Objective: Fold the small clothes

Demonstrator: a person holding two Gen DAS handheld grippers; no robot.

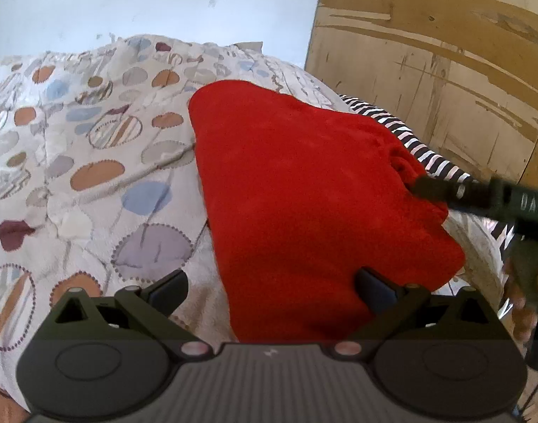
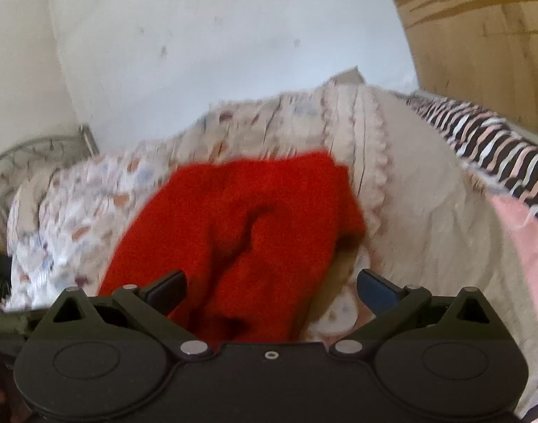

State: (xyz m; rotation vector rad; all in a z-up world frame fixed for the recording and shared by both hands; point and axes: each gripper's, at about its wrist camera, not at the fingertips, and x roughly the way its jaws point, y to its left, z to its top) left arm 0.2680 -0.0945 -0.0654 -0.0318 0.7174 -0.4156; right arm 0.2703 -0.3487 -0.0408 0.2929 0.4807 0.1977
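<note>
**Red fleece garment on the quilt, both grippers spread above it**

The red fleece garment [image 1: 304, 194] lies on the bed, bunched rather than flat, with a deep crease running down its middle in the right wrist view [image 2: 240, 218]. It sits on a patterned quilt [image 1: 92, 162] dotted with orange, blue and grey circles.

The left gripper [image 1: 272, 287] hovers at the near edge of the garment, fingers spread wide: one fingertip is over the quilt, the other over red fabric, nothing pinched between them. In that same view the right gripper [image 1: 441, 190] reaches in from the right, its tip at a gathered pucker on the garment's right edge; whether it pinches the cloth there, I cannot tell from this side. From its own camera the right gripper [image 2: 272, 287] shows its fingers spread apart, the garment's near end between and below them, and the picture is blurred.

Out past the garment, a black-and-white zebra-striped cloth [image 1: 424, 141] runs along the quilt's right edge, and a pale pink fabric [image 2: 522, 232] lies beside it in the right wrist view. A worn plywood panel [image 1: 445, 53] stands on the right, a pale blue-white wall [image 1: 163, 3] behind the bed. A curved metal bed frame [image 2: 32, 155] shows at the far left of the right wrist view.
</note>
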